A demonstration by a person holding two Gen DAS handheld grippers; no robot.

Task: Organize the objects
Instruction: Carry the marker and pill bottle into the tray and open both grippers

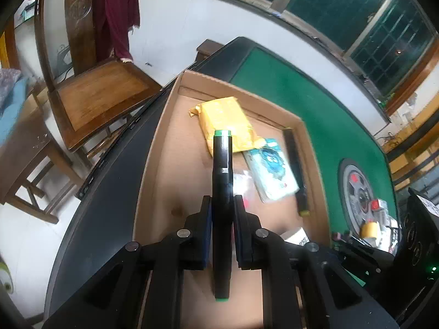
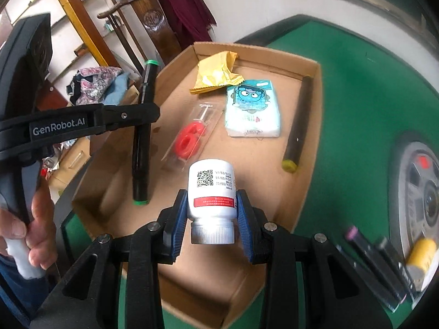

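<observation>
The left tool (image 1: pixel 222 208) is clamped on a black green-capped marker (image 1: pixel 222 164); the right tool (image 2: pixel 211 208) grips a white bottle (image 2: pixel 211 189), cap toward the camera. Both hover over the cardboard box (image 2: pixel 315 87) on the green desk (image 2: pixel 356 96), which holds a yellow packet (image 2: pixel 216 76) and tissue pack (image 2: pixel 253 109).

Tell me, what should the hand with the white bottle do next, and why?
Probably lower the bottle into the box and let go. The right gripper holds it just above bare cardboard, in front of the tissue pack and the red item, so that spot looks free. The left gripper holds a marker.
</observation>
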